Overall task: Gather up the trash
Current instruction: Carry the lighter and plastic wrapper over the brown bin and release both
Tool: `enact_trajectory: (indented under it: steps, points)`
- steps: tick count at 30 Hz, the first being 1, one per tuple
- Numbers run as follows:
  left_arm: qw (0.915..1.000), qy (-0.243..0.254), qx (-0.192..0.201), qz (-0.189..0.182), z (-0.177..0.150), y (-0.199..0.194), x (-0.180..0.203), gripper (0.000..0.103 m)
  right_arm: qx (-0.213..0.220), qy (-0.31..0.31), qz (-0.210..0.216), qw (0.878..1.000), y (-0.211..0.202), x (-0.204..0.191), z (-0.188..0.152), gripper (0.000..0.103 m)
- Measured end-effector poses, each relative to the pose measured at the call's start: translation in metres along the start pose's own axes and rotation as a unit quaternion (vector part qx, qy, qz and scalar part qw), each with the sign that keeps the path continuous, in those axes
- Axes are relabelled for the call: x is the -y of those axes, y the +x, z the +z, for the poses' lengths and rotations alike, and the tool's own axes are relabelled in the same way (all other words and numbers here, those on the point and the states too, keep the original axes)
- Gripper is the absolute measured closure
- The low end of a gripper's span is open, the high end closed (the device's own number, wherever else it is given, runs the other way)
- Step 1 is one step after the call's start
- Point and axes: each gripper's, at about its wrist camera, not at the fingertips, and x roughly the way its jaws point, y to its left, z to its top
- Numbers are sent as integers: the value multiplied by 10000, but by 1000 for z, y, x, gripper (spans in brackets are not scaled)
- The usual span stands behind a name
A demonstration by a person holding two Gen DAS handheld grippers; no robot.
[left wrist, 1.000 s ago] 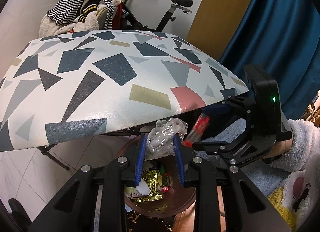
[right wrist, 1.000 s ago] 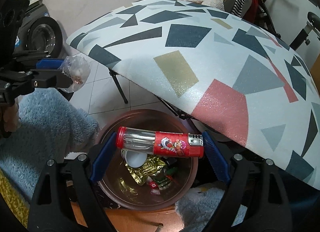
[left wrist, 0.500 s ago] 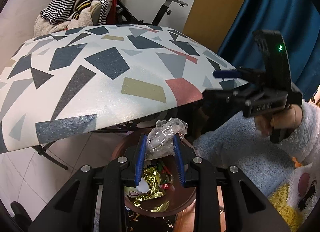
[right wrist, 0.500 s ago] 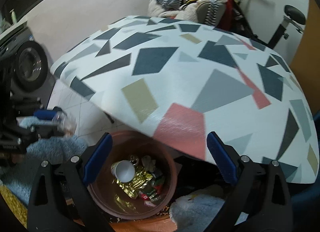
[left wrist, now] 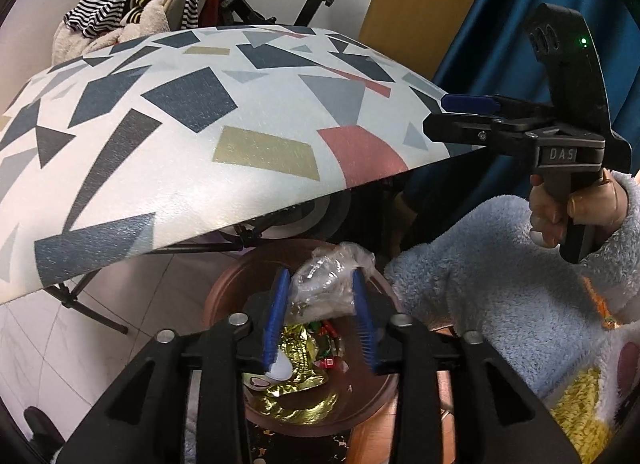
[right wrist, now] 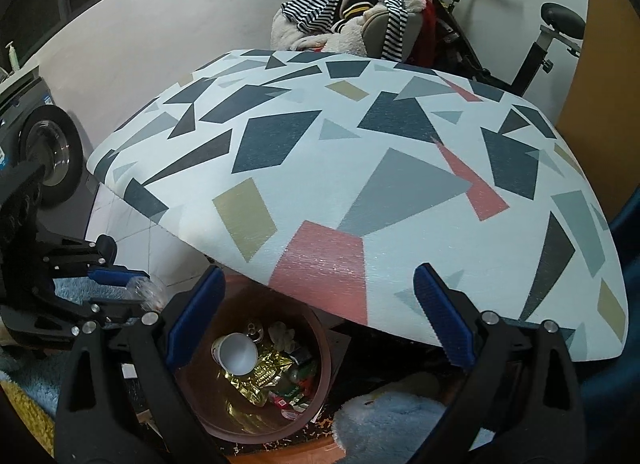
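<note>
Black claw (left wrist: 320,316), blue pads (left wrist: 276,316), fluffy sleeve (left wrist: 500,276)

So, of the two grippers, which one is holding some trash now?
The left gripper: its blue pads are shut on a crumpled clear plastic wrapper above the brown bin. The right gripper is wide open, with nothing between its pads.

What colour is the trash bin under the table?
The round plastic trash bin is reddish-brown; the right wrist view shows it best.
</note>
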Motion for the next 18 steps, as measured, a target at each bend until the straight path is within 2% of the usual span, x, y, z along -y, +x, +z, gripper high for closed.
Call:
enact_trajectory:
  steps: [1,2,3,5,7,11,18]
  points:
    - [10000,-19,30,26,0,0,0,44,2,4,-8,10000,0,0,0,9]
    - [9999,-59,91,71,1,-2,-1,33,6,9,-19,10000,-1,1,0,9]
    - [9998,-101,148,98,2,-4,-2,30,10,15,-28,10000,-1,1,0,9]
    - [9993,-209,258,176,6,-9,-6,15,25,44,-50,10000,-2,2,-1,9]
    - [9983,-307,400,277,11,-16,-10,8,34,58,-63,10000,-3,2,-1,9]
    - [9956,-329,641,597,23,-30,-13,6,92,117,-113,9998,-7,6,1,7]
    - [9914,-240,940,877,47,-55,-17,6,187,200,-190,9994,-16,11,10,6]
